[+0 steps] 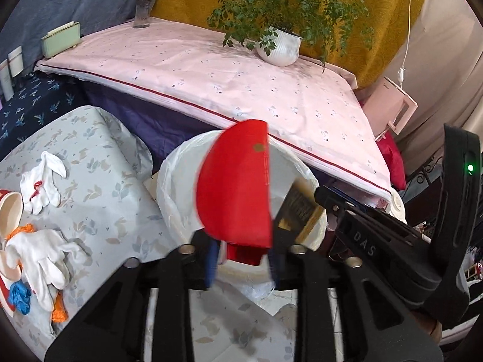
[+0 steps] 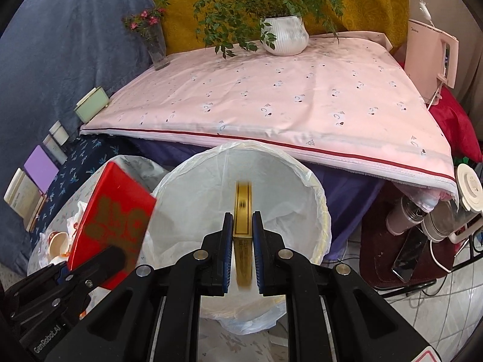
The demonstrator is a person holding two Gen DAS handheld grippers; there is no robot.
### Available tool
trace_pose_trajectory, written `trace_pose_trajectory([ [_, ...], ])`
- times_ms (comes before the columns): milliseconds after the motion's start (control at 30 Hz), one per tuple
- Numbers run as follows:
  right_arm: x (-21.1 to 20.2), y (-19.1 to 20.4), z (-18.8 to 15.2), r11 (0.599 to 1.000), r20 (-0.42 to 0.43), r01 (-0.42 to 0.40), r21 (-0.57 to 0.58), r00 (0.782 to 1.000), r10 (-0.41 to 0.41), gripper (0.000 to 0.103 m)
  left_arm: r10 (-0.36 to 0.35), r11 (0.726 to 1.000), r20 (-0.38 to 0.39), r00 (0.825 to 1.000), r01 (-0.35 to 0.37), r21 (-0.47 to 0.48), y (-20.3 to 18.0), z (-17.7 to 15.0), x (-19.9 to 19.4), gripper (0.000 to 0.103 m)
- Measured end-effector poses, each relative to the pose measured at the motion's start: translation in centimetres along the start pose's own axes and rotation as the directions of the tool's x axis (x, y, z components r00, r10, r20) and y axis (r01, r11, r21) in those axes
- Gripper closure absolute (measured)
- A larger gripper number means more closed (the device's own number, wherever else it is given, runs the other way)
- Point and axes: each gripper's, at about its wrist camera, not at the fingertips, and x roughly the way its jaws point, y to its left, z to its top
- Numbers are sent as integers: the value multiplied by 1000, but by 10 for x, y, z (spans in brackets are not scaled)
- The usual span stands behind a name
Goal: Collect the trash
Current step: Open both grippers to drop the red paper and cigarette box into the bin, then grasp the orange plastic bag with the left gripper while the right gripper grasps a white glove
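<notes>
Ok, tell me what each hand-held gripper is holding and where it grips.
The left hand-held gripper pinches the red box at its lower end. The right hand-held gripper clamps the gold box across its flat faces, near end.

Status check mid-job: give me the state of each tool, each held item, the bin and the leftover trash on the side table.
left tool: shut on red box
red box: held, blurred, above the bin mouth
right tool: shut on gold box
gold box: held on edge over the bin opening
trash bin: open, lined with white bag
white gloves: lying crumpled on the side table
paper cup: tipped on its side
</notes>
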Motion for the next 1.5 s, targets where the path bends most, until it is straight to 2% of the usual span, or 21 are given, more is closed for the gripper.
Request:
trace_pose_trajectory([
  [300, -8, 10, 1, 1000, 21, -3, -13, 1000, 3, 73, 67, 998, 19, 998, -66, -22, 14, 0, -5, 63],
  [700, -32, 52, -5, 995, 53, -35, -91, 998, 40, 53, 139, 988, 64, 988, -133, -83, 45, -8, -34, 61],
  [967, -40, 99, -20, 980, 33, -94, -174, 994, 101, 53, 216, 966, 90, 972, -199, -166, 85, -22, -64, 58],
  [1267, -44, 155, -39, 954, -2, -150, -260, 988, 155, 53, 328, 922, 104, 939, -294, -250, 136, -40, -101, 58],
  [1333, -44, 169, -45, 945, -16, -164, -282, 986, 166, 53, 356, 908, 101, 929, -319, -273, 149, -45, -109, 51],
  [1500, -40, 200, -60, 923, -47, -193, -333, 981, 188, 49, 447, 858, 89, 890, -399, -323, 184, -61, -130, 45],
])
